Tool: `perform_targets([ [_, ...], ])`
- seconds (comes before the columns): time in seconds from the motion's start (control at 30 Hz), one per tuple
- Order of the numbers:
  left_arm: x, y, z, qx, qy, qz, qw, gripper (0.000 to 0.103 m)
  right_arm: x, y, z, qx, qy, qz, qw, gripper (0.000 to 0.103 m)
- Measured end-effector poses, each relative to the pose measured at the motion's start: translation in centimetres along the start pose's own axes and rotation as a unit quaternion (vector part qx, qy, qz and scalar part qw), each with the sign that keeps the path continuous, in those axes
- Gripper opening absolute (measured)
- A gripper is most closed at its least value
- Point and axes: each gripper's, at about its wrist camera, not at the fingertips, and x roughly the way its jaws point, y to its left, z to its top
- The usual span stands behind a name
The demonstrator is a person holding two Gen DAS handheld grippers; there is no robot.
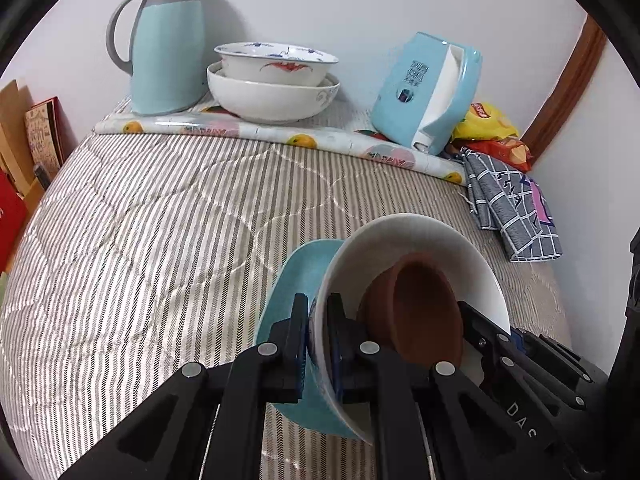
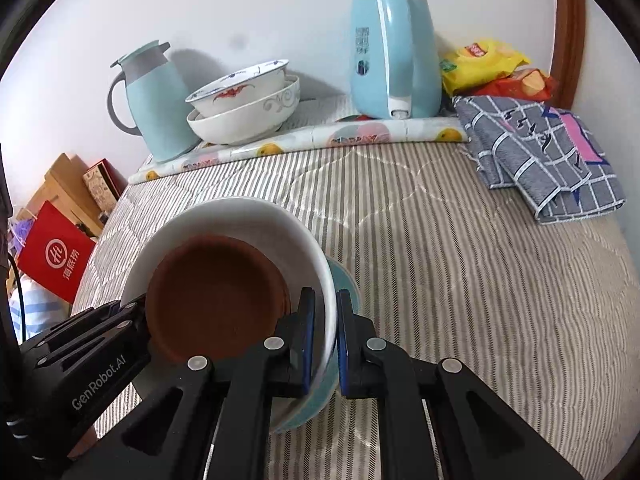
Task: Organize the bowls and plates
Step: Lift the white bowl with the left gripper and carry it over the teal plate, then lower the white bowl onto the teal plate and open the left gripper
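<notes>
I am carrying a nested set of dishes, one side in each hand, above the striped quilted bed (image 1: 168, 216). My left tongs (image 1: 316, 344) are clamped on the near rim of the white bowl (image 1: 432, 248), one finger outside, one inside. Under it sits a teal bowl (image 1: 288, 280), and inside it a brown saucer (image 1: 424, 308), matte like terracotta, round with a low wall. My right tongs (image 2: 325, 344) pinch the opposite rim of the same white bowl, closed on it.

The set looks tilted and off the bed, so I judge this to be the carrying step. The likely goal is the stacked bowls (image 1: 274, 80) at the far edge: a glazed bowl with a red and blue motif nested in a bigger white one, resting on a glossy fruit-print mat (image 1: 256, 130) between the pale blue thermos jug (image 1: 164, 48) and the blue kettle (image 1: 430, 92).

Next I must keep both grips level so the loose saucer does not slide, and lower gently; glazed rims are slippery.
</notes>
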Motion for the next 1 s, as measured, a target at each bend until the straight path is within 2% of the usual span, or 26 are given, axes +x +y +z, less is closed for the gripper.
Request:
perform_targets([
  [0.6, 3.1, 0.9, -0.2, -0.006, 0.024, -0.013, 0.9996, 0.011, 2.9, 0.0, -0.3, -0.002, 0.021, -0.007, 1.000, 0.010],
  [1.0, 3.2, 1.3, -0.1, -0.008, 0.031, -0.023, 0.9992, 0.014, 3.2, -0.1, -0.4, -0.002, 0.025, 0.001, 1.000, 0.011],
])
